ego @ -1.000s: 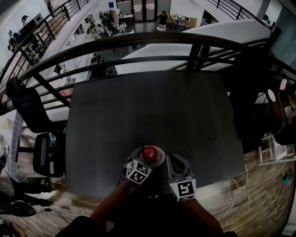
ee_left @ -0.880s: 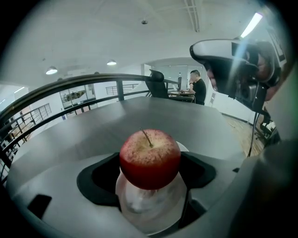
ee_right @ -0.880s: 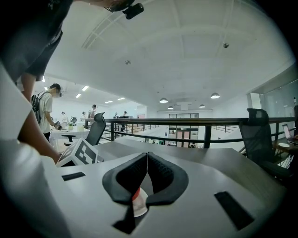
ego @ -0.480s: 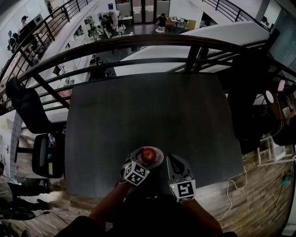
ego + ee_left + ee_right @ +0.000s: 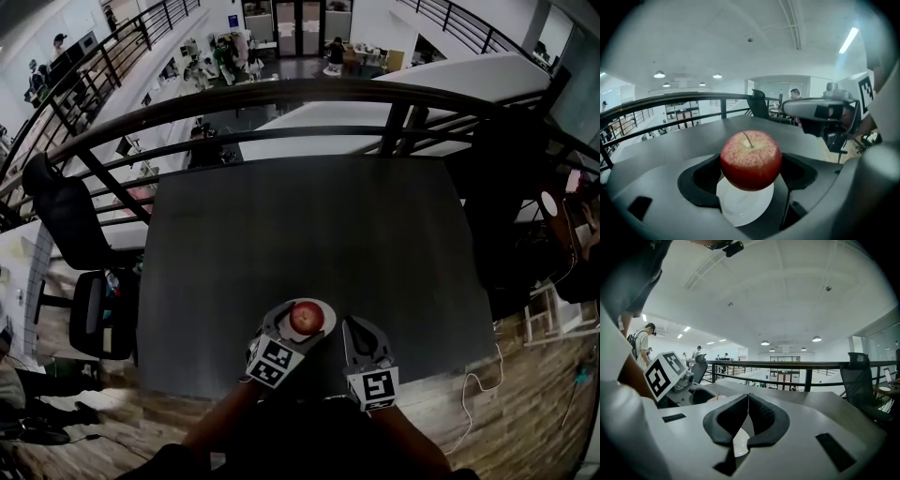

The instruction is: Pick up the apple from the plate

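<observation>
Apple (image 5: 751,157) hung clamped in left gripper (image 5: 751,174) jaws over white plate (image 5: 740,211), apparently just clear of it. Right gripper (image 5: 748,420) stood closed, empty, beside plate. Lift step in hand; next move called for steady squeeze, straight rise.

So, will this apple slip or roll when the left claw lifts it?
The apple looks round and smooth, so it may slip in the left claw if held lightly. It seems firm, so it probably will not dent. Dropped on the flat plate, it could roll off.
</observation>
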